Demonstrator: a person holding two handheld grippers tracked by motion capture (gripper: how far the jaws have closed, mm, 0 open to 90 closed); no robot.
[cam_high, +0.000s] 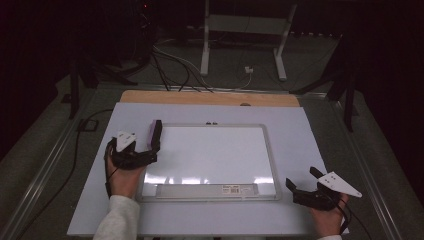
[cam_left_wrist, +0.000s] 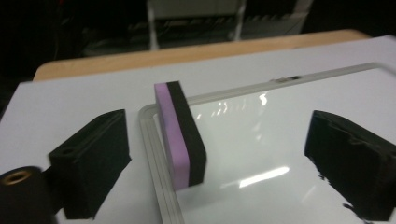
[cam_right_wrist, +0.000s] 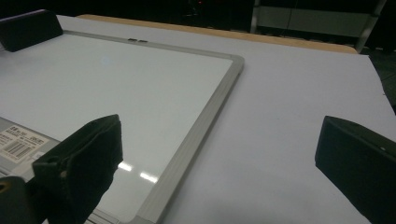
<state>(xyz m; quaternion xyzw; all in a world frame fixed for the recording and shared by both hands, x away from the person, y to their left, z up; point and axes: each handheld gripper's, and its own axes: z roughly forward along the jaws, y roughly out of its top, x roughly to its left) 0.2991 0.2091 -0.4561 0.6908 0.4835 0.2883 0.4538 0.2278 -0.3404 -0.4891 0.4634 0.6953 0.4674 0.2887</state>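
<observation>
A block eraser (cam_high: 156, 134) (cam_left_wrist: 180, 135), purple on one face and black on the other, stands on edge at the left rim of a whiteboard (cam_high: 210, 150) (cam_left_wrist: 271, 135) (cam_right_wrist: 116, 79). My left gripper (cam_high: 145, 156) (cam_left_wrist: 224, 156) is open just short of it. The eraser sits in the gap nearer the left jaw, with neither pad touching it. My right gripper (cam_high: 301, 177) (cam_right_wrist: 219, 158) rests open on the white sheet off the board's lower right corner, with nothing between its jaws. The eraser's dark end (cam_right_wrist: 28, 28) is at the board's far corner in the right gripper view.
The board lies on a white sheet (cam_high: 300, 125) over a wooden tabletop (cam_high: 210, 97). A pen tray with a barcode label (cam_high: 207, 190) runs along the board's near edge. Beyond the table, cables (cam_high: 175, 70) and a white stand's legs (cam_high: 205, 50) are on the floor.
</observation>
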